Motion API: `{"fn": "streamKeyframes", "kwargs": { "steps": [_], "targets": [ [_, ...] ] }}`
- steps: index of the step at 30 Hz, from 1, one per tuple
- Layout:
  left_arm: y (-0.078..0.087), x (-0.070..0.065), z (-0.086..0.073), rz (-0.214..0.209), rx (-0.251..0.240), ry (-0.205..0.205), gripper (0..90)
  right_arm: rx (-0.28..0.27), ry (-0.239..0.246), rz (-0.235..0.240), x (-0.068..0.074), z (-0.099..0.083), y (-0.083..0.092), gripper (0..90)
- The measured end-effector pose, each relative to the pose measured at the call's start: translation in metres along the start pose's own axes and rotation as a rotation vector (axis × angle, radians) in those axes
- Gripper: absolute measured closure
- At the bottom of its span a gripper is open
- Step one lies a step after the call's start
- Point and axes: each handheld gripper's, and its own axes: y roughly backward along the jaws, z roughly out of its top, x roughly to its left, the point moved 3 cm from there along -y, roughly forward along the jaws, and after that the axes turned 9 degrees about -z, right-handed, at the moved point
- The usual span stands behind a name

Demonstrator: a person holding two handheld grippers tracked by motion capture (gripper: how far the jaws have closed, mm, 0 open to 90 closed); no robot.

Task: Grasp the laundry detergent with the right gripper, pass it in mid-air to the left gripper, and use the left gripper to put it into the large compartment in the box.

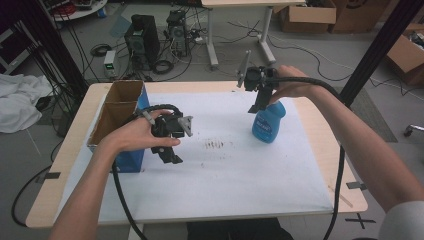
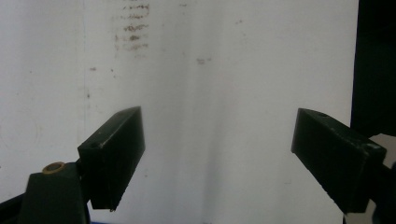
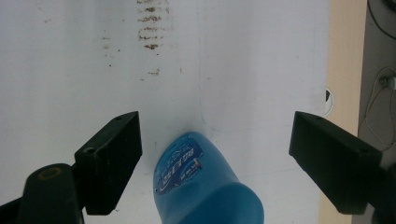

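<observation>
A blue plastic bottle (image 1: 269, 121) stands upright on the white sheet (image 1: 225, 170) at the right side of the table. My right gripper (image 1: 260, 106) hangs just above its top, pointing down. In the right gripper view the bottle (image 3: 205, 186) sits low between the two wide-apart jaws, which do not touch it, so that gripper (image 3: 215, 158) is open. My left gripper (image 1: 170, 156) is held over the sheet beside a blue cardboard box (image 1: 120, 117). In its own view the left gripper (image 2: 217, 158) is open above bare white sheet.
The open blue box stands at the table's left edge. A patch of brown smudges (image 1: 215, 145) marks the middle of the sheet. Computer towers (image 1: 142, 40), cables and cardboard boxes (image 1: 307, 15) lie on the floor beyond the table. A black post (image 1: 375, 50) rises at the right.
</observation>
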Motion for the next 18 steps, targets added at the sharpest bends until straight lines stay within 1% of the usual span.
{"fn": "streamKeyframes", "kwargs": {
  "steps": [5, 9, 10, 11, 12, 13, 14, 15, 16, 18],
  "targets": [
    [-0.0024, -0.0002, 0.0006, -0.008, 0.007, 0.002, 18.0, -0.009, -0.013, 0.001, 0.0009, -0.0005, -0.0003, 17.1],
    [-0.0026, 0.0004, 0.0028, -0.014, -0.003, -0.002, 18.0, -0.007, -0.012, 0.005, 0.0018, -0.0006, 0.0005, 17.1],
    [-0.0031, 0.0007, 0.0031, -0.02, -0.011, 0.005, 18.0, -0.009, -0.015, 0.003, 0.0018, -0.0007, 0.0011, 17.0],
    [-0.0029, 0.002, 0.0031, -0.022, -0.007, 0.003, 18.0, -0.017, -0.025, 0.003, 0.0018, -0.0009, 0.0017, 17.0],
    [-0.0036, 0.0025, 0.003, -0.023, -0.014, 0.013, 18.0, -0.024, -0.033, 0.007, 0.0018, -0.0011, 0.0022, 17.0],
    [-0.0036, 0.0025, 0.003, -0.023, -0.014, 0.013, 18.0, -0.029, -0.038, 0.011, 0.002, -0.0016, 0.0029, 17.0],
    [-0.0043, 0.0038, 0.0029, -0.021, -0.016, 0.025, 18.0, -0.035, -0.044, 0.01, 0.002, -0.0022, 0.0037, 17.0],
    [-0.0043, 0.0038, 0.0029, -0.021, -0.016, 0.025, 18.0, -0.035, -0.044, 0.01, 0.002, -0.0022, 0.0037, 17.0],
    [-0.0043, 0.0047, 0.0033, -0.022, -0.014, 0.02, 18.0, -0.039, -0.055, 0.009, 0.0025, -0.0044, 0.006, 17.0],
    [-0.0045, 0.0045, 0.0045, -0.019, -0.023, 0.021, 18.0, -0.045, -0.06, 0.008, 0.0033, -0.0063, 0.0085, 17.0]
  ]
}}
